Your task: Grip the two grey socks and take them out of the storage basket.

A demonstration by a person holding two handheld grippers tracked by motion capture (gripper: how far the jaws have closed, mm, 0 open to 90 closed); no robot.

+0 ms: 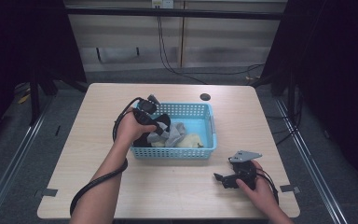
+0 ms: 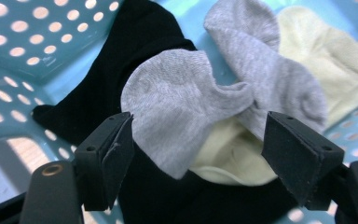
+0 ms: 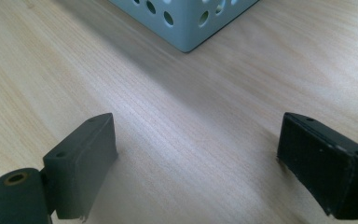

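1. The left gripper [image 2: 193,154] hangs wide open, gripping nothing, over the light grey knitted sock [image 2: 186,107] lying between its jaws in the perforated blue plastic basket [image 2: 23,42].
2. Closing here may also pinch the pale yellow sock [image 2: 233,156] or black sock [image 2: 135,60] beneath.
3. The grey sock's length runs across the jaw gap, rounded end toward the left jaw.
4. The right gripper [image 3: 196,163] rests open and empty above the bare wooden table [image 3: 205,116].

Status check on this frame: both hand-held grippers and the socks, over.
Left hand-held gripper open, over grey sock in blue basket. Right hand-held gripper open, low over table. Nothing in the way.
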